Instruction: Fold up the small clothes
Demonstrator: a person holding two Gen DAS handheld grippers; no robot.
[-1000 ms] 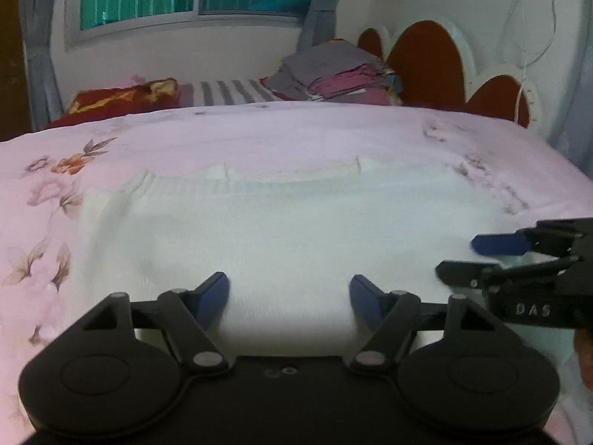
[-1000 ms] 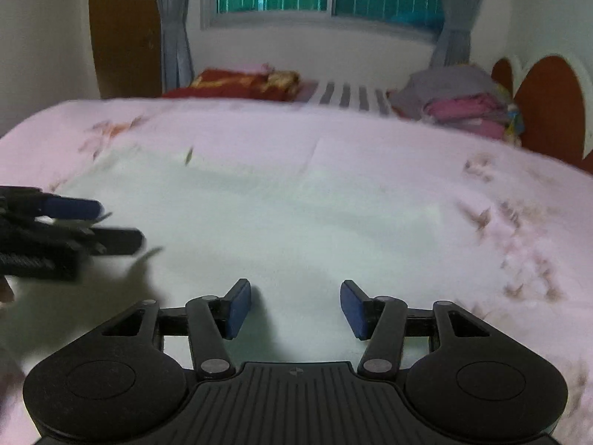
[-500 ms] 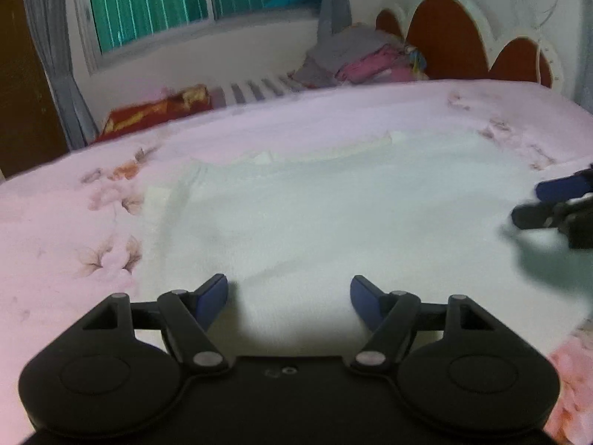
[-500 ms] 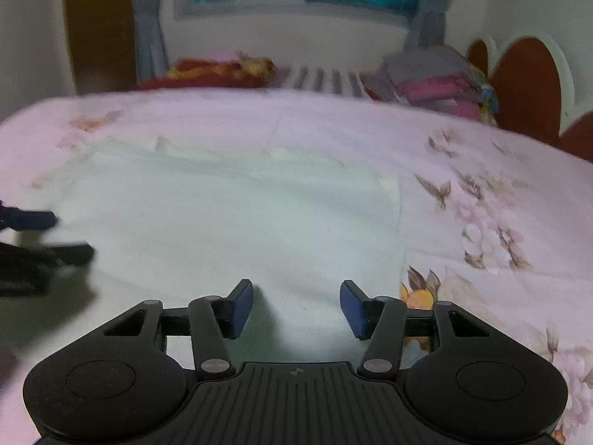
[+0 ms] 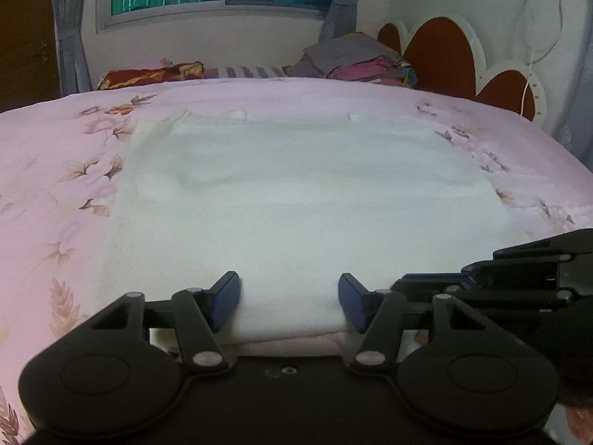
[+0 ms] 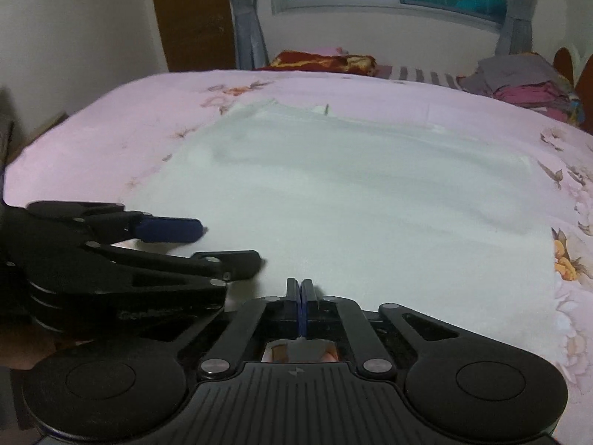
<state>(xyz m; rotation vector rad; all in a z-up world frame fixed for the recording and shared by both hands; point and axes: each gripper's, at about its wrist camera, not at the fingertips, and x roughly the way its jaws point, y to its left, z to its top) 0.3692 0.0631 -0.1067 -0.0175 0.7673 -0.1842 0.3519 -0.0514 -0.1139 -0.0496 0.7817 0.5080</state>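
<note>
Clothes-wise you've got one white garment (image 5: 296,200) spread flat on the pink flowered bedspread (image 5: 55,155), and it reaches right down to the near edge of the bed, where both your grippers sit. It fills most of the middle of the bed, with its far edge a bit rumpled toward the headboard (image 5: 444,52) side. Way back at the far edge there's a pile of folded clothes (image 5: 352,61) and a red pillow (image 5: 148,74), well apart from the white piece.

Your left gripper (image 5: 289,300) has been closing, but its blue pads are still apart, straddling the near hem without pressing on it. Your right gripper (image 6: 301,296) just snapped together, pads touching each other at the near edge of the cloth; can't tell if any fabric is actually pinched between them. The two grippers are just beside each other along that hem.
</note>
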